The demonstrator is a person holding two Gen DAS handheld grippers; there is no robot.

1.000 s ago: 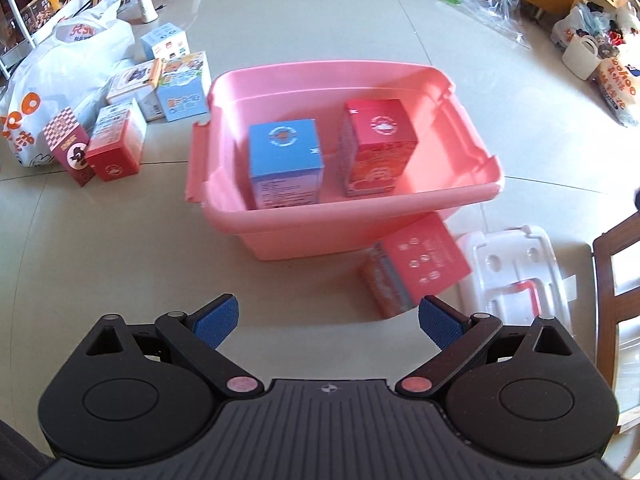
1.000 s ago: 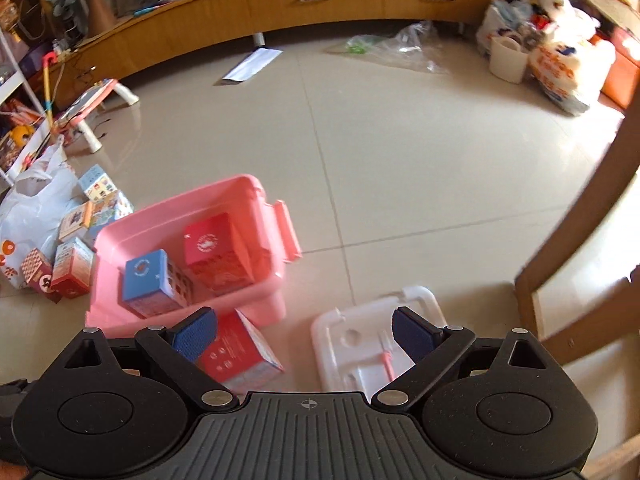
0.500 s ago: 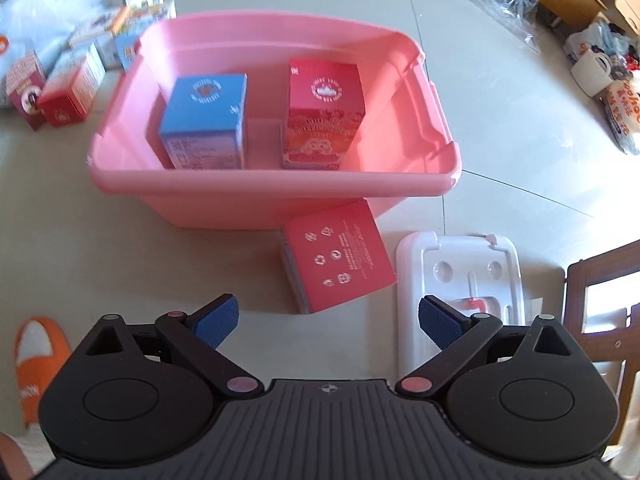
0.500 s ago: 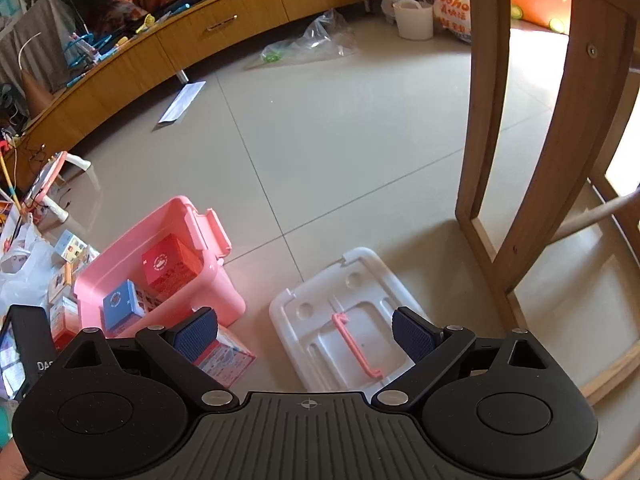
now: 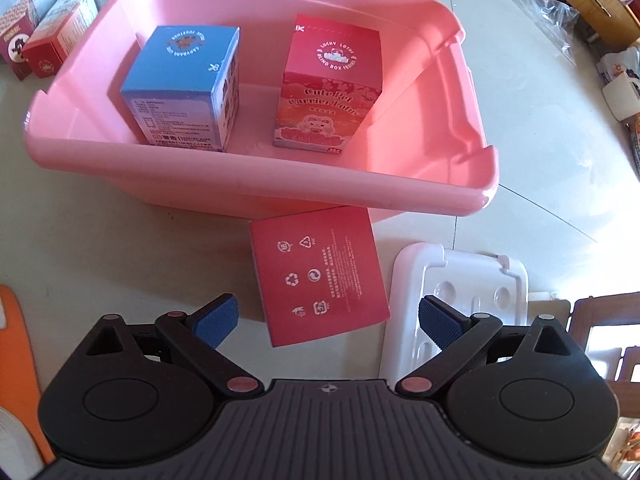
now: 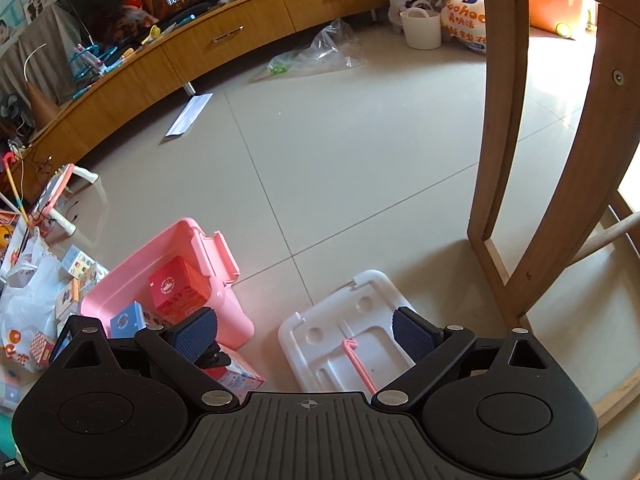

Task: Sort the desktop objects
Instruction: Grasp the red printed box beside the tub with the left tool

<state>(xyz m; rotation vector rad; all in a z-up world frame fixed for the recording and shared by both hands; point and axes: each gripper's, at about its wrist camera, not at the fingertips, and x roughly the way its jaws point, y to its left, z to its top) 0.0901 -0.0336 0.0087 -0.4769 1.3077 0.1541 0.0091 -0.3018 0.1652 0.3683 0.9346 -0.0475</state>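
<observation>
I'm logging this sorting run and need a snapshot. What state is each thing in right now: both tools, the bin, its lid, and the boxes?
Left tool: open, empty, over the floor box.
Right tool: open, empty.
Pink bin: open, lid off.
White lid: lying on the floor beside the bin.
Blue box: upright inside the bin.
Red box: upright inside the bin.
Red floor box: lying flat outside the bin.
</observation>
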